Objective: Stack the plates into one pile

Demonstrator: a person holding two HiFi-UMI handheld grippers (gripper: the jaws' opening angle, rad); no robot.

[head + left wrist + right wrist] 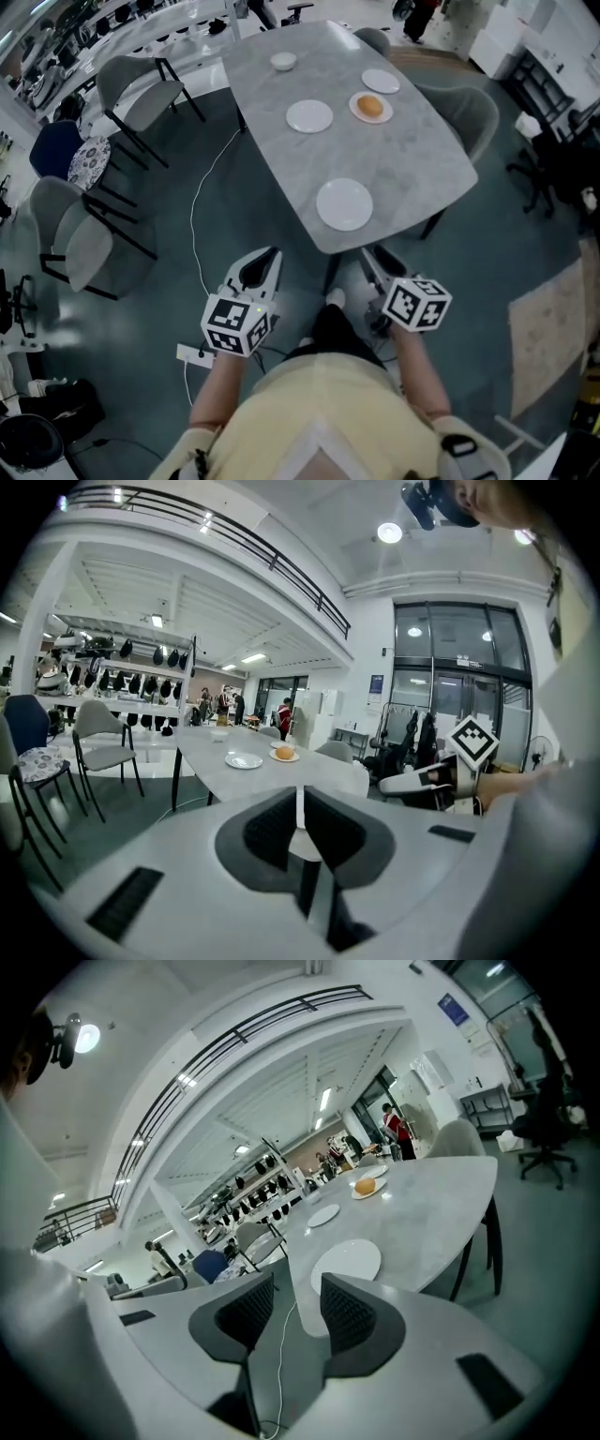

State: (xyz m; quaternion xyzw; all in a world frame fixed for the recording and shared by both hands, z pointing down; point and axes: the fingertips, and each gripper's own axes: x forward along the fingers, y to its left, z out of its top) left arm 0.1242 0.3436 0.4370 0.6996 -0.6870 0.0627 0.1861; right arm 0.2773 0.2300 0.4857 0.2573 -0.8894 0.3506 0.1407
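pale marbled table [422,159] on a dark teal floor [141,319], its long axis running from the near edge up to the far end and leaning left. grey chairs [131,89] stand to its left. across the top, left to right: a small bowl [283,61] at the far end, the middle plate [309,116], the near plate [344,203] by the close edge, the bun plate [356,101] carrying a bun [371,106], then the far plate [381,81]. all lie flat, face up and apart; being round, they have no long axis. the left gripper [265,262] hovers short of the table, jaws pressed together, empty. the right gripper [380,260] has its jaws spread with nothing between them, aimed toward the near plate.
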